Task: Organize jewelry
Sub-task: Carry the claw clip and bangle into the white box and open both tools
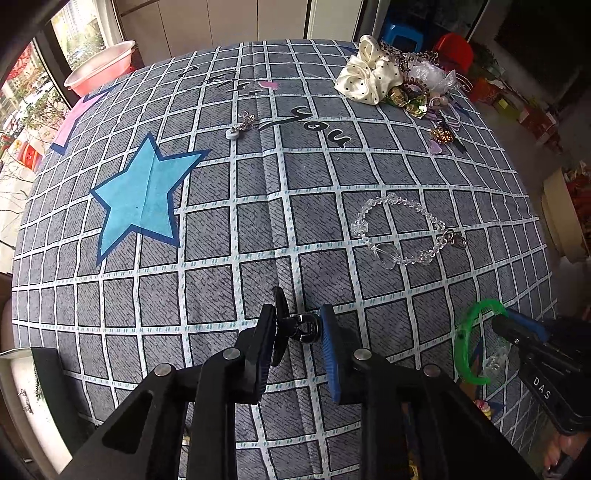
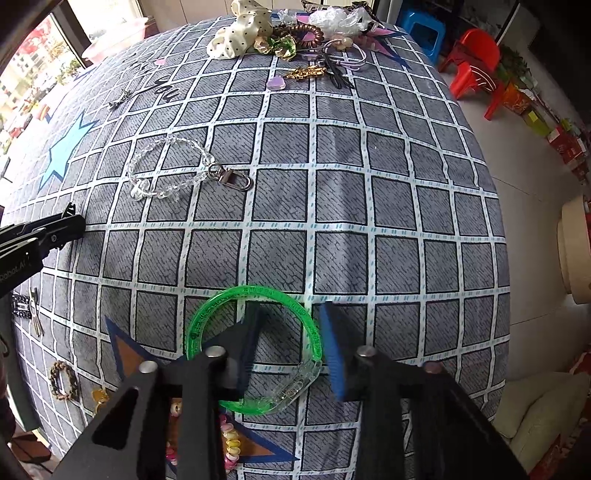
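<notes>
Left hand-held gripper (image 1: pixel 298 328) sits low over the worktop (image 1: pixel 207 240), which wears a grey grid-print cloth w/ a blue star (image 1: pixel 142 195). Jaws are partly closed on a small black-and-silver metal clasp piece (image 1: pixel 299 326); the black disc end presses against the left pad, the silver swivel end touches the blue right pad. Whether the piece is lifted or resting on the cloth, can't tell.

Right hand-held gripper (image 2: pixel 291 347) is wide open, holding nothing. Its 2 fingers straddle 1 side of a green translucent bangle (image 2: pixel 255 295) lying flat on the cloth: left finger is inside the ring, right finger just outside its rim by the clear plastic clasp section. In the left wrist view the same bangle (image 1: pixel 466 339) shows at lower right w/ the right gripper beside it.

A clear crystal bead bracelet (image 1: pixel 399 232) w/ a metal lobster clasp (image 2: pixel 231 177) lies mid-worktop, well apart from both grippers. Far edge holds a pile: cream polka-dot scrunchie (image 1: pixel 369 74), brown coil hair tie (image 2: pixel 303 35), crumpled clear plastic (image 2: pixel 332 16), gold charm (image 2: pixel 306 72), lilac cords. A small silver charm on a white disc (image 1: pixel 240 127) lies near the printed lettering.

Near edge, right wrist view: brown wooden bead bracelet (image 2: pixel 62 380), pink-yellow bead string (image 2: pixel 231 446), black studded strap (image 2: pixel 20 306). Pink basin (image 1: pixel 99 68) sits beyond the worktop by the window.
</notes>
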{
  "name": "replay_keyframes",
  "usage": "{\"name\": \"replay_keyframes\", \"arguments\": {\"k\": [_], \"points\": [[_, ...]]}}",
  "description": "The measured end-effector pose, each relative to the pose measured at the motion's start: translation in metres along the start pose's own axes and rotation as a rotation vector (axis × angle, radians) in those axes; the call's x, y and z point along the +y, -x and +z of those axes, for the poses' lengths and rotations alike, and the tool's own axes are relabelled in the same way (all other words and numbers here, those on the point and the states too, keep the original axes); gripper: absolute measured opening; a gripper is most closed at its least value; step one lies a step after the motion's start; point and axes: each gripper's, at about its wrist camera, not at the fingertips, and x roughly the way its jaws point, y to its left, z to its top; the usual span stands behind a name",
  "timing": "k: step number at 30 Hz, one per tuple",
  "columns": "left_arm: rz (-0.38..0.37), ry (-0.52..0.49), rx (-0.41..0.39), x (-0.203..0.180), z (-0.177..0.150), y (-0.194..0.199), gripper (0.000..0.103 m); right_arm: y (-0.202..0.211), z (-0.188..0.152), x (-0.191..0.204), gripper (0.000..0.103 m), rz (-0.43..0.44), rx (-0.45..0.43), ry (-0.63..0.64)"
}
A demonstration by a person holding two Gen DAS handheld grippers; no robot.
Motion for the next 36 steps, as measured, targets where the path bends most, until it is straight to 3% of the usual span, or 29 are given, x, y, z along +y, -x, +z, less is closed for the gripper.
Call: {"name": "replay_keyframes", "arguments": {"k": [1,11,19,28,36], "points": [[-0.003,0.001,-0.007,0.002,-0.003,0.005,0.032,0.000,0.001,0.003,0.007,0.003,0.001,-0.009],[-0.006,0.032,-0.045,0.030,-0.034,0.046,0.032,0.038,-0.006,-0.007,0.007,0.112,-0.021,-0.104],[0.010,0.101,-0.060,0.076,-0.058,0.067,0.032,0.069,-0.006,0.006,0.007,0.179,-0.028,-0.150],[0.042,0.175,-0.095,0.128,-0.085,0.094,0.032,0.091,0.006,0.064,0.007,0.231,-0.048,-0.069],[0.095,0.290,-0.111,0.189,-0.126,0.119,0.032,0.096,0.004,0.140,0.007,0.304,-0.054,0.076]]}}
